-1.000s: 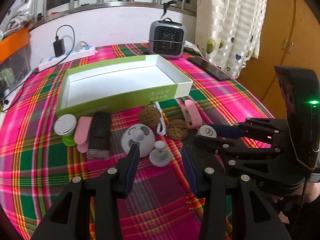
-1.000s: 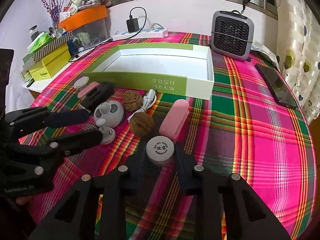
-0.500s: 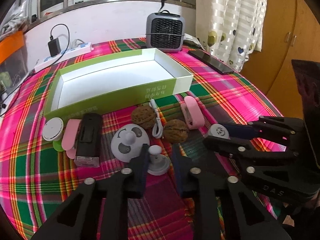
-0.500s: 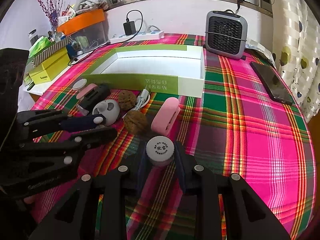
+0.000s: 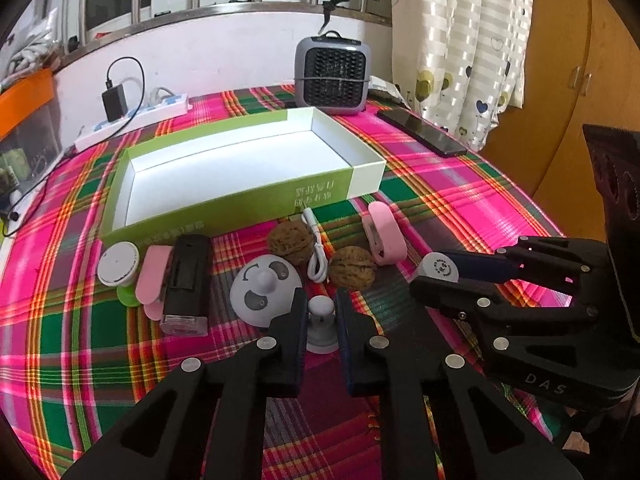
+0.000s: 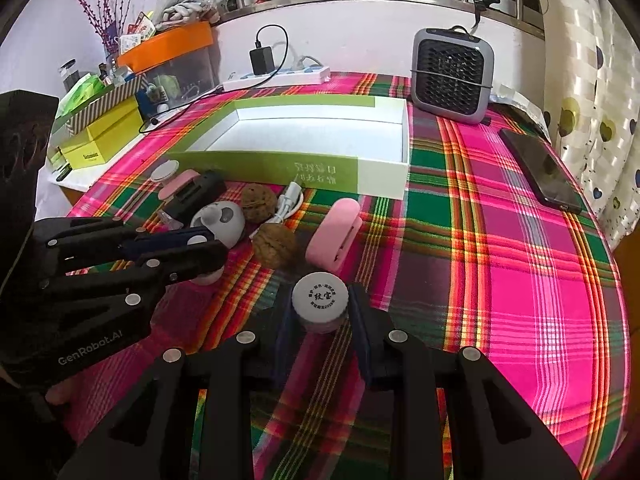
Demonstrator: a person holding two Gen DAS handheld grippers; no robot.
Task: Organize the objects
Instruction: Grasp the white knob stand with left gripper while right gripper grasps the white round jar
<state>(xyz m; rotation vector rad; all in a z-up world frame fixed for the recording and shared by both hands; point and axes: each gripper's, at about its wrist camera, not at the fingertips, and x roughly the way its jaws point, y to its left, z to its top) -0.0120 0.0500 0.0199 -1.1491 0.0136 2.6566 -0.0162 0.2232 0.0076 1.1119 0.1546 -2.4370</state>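
Observation:
My left gripper [image 5: 321,308] is shut on a small white knob-topped piece [image 5: 321,312] that stands on the plaid cloth. My right gripper [image 6: 319,304] is shut on a small white-lidded jar [image 6: 319,298], also seen in the left wrist view [image 5: 439,268]. An open green and white box [image 5: 240,176] lies behind. In front of it lie two walnuts [image 5: 290,236] [image 5: 352,272], a white cable [image 5: 316,240], a pink case [image 5: 384,232], a white round device [image 5: 260,284], a black device [image 5: 186,280] and a white cap [image 5: 118,262].
A grey fan heater [image 5: 331,74], a power strip with charger [image 5: 132,120] and a black phone [image 5: 422,132] sit at the back and right of the table. Yellow boxes [image 6: 100,136] and an orange-lidded bin [image 6: 168,48] stand off the table's left.
My left gripper closed from wide open onto the white knob piece. My right gripper stayed shut on the jar; both views rose slightly.

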